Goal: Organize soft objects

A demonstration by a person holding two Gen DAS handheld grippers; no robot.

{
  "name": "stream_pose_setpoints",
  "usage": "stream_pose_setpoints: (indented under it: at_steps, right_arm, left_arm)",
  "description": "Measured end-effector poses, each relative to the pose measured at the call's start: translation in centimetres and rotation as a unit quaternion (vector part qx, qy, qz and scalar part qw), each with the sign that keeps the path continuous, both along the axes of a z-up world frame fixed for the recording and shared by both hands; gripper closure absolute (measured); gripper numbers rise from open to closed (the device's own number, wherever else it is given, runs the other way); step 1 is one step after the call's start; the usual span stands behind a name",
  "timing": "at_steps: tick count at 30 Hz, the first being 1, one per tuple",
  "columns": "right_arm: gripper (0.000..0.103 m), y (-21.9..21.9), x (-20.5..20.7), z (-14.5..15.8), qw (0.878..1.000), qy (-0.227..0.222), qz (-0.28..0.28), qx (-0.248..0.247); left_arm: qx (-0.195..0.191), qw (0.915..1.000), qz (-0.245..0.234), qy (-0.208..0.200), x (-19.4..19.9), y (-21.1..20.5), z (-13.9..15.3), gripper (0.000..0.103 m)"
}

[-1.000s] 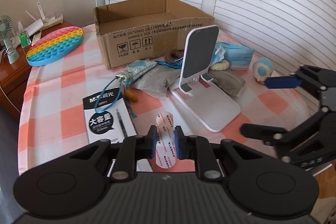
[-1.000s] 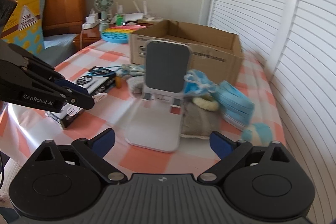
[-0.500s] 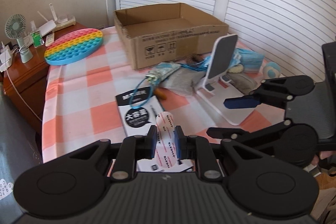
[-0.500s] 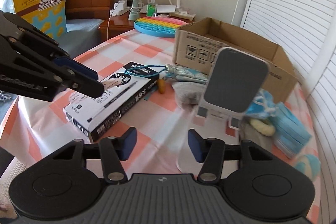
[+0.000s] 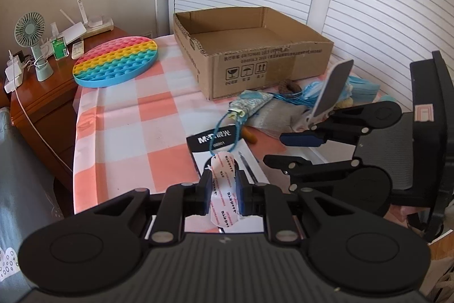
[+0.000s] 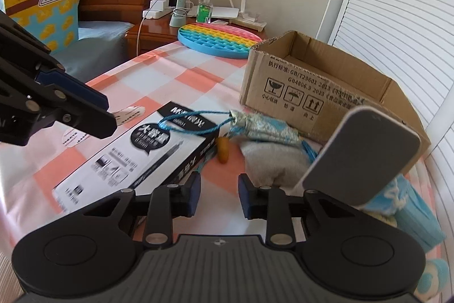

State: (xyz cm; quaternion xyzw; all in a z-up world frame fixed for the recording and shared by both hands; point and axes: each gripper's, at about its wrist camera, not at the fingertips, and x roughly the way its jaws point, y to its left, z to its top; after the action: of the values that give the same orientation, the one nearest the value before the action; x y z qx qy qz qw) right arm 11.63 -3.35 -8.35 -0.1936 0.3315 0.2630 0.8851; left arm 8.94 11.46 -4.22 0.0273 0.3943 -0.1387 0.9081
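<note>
My left gripper (image 5: 223, 193) is shut on a white soft strip with red print (image 5: 224, 183) and holds it above the black pen box (image 5: 218, 145). Its tip also shows in the right wrist view (image 6: 129, 113). My right gripper (image 6: 218, 196) is partly open and empty, low over the table near the grey pouch (image 6: 272, 161). It appears in the left wrist view (image 5: 286, 149). The open cardboard box (image 5: 255, 53) stands at the back. A blue-green drawstring bag (image 6: 264, 127) with a blue cord lies in front of it. Blue face masks (image 6: 408, 206) lie behind the phone stand.
A white phone stand (image 6: 360, 155) stands right of the pouch. A rainbow pop-it mat (image 5: 115, 60) lies at the table's far left corner. A small orange object (image 6: 222, 151) lies by the pen box. A nightstand with a fan (image 5: 31, 39) and a black chair (image 5: 425, 146) flank the table.
Both grippers have pulled back and swung left. My right gripper's jaws have narrowed from wide open to a small gap. My left gripper still holds the strip.
</note>
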Motion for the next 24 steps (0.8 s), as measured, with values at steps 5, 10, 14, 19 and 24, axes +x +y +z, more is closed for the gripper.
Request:
stream_pose_setpoints:
  at_steps: [5, 10, 14, 19, 24]
  right_arm:
    - [0.074, 0.7, 1.2, -0.4, 1.0, -0.009, -0.003, -0.005]
    - [0.077, 1.3, 2.1, -0.6, 1.0, -0.014, -0.005, -0.006]
    - [0.079, 1.6, 2.5, -0.8, 1.0, -0.015, -0.002, -0.004]
    - [0.087, 1.8, 3.2, -1.0, 1.0, -0.013, -0.001, -0.003]
    - [0.091, 1.8, 3.5, -1.0, 1.0, -0.004, 0.002, 0.006]
  left_arm:
    - [-0.003, 1.0, -0.001, 0.001, 0.8, 0.3, -0.2, 0.087]
    - [-0.005, 1.0, -0.001, 0.005, 1.6, 0.6, -0.5, 0.087]
    - [-0.006, 1.0, -0.001, 0.007, 2.0, 0.7, -0.8, 0.087]
    - [-0.006, 0.9999, -0.001, 0.009, 2.4, 0.8, -0.9, 0.087]
    - [-0.006, 0.9999, -0.002, 0.01, 2.4, 0.8, -0.9, 0.087]
